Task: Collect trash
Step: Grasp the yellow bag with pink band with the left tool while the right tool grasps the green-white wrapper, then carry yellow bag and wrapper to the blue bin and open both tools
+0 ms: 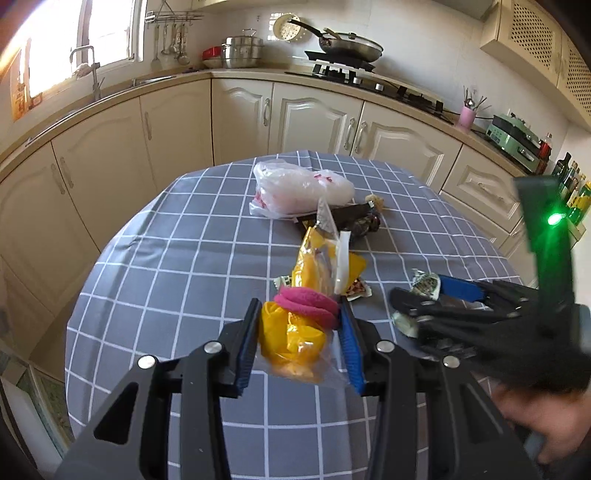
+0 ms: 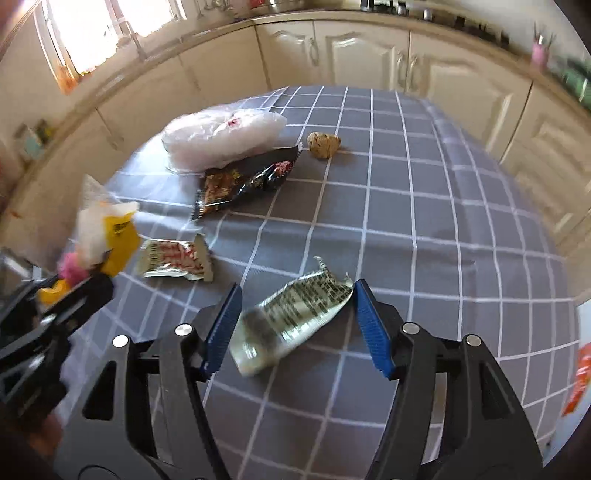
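A grey checked tablecloth [image 2: 406, 206] covers the kitchen table. The left gripper [image 1: 299, 332] clenches a crumpled yellow-and-clear plastic wrapper [image 1: 295, 339]. The right gripper [image 2: 295, 325] stands released around a silver foil wrapper [image 2: 295, 314].

Strong daylight is admitted through the window [image 1: 107, 29], which is blown out to white. Straight lines are bent by fisheye distortion and corners are darkened. The right wrist view is smeared by motion blur, especially the cabinets [image 2: 369, 51].
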The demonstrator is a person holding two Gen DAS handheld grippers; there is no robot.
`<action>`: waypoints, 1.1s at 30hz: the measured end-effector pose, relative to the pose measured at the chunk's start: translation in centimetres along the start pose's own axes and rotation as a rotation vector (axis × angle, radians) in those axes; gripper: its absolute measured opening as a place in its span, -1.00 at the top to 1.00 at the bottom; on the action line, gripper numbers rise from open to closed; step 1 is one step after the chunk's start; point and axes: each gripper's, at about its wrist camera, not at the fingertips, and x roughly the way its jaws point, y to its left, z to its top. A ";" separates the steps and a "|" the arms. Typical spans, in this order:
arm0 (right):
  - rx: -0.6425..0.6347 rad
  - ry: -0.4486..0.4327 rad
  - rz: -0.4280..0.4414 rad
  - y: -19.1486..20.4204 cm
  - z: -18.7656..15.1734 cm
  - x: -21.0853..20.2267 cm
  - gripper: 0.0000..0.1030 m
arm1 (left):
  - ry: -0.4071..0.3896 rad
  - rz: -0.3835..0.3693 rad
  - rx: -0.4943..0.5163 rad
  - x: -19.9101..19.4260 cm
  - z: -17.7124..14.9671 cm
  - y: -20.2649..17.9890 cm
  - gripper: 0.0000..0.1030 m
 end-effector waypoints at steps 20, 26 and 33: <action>0.134 -0.156 0.320 -10.7 -1.9 -6.7 0.73 | -0.033 -0.060 0.055 -1.7 1.0 -5.3 0.23; 0.212 -0.222 0.339 -15.6 -1.4 -9.2 0.73 | -0.042 -0.100 0.086 -1.9 2.2 -9.5 0.23; 0.313 -0.314 0.274 -23.6 -2.7 -13.2 0.73 | -0.043 -0.191 0.148 -1.1 3.9 -17.3 0.23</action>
